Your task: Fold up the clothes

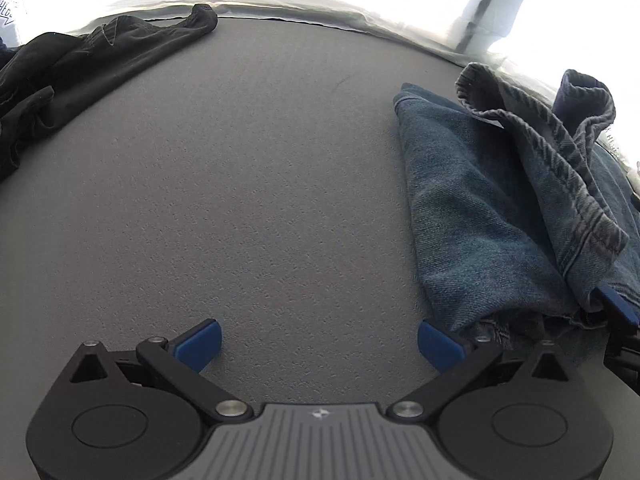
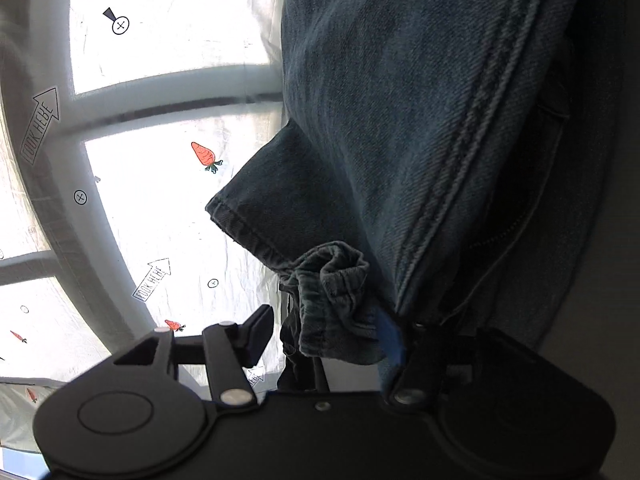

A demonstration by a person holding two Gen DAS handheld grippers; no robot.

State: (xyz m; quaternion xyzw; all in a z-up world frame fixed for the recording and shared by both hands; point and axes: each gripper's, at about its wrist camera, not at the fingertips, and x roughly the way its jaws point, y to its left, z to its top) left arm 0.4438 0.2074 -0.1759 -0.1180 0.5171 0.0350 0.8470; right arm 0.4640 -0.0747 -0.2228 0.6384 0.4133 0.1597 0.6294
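Jeans [image 2: 400,120] sit between the parted right hand-held gripper [image 2: 328,336]; left hand-held gripper [image 1: 320,344] open

One pair of jeans [image 1: 500,208], one black garment [image 1: 80,68], possibly more, two grippers.
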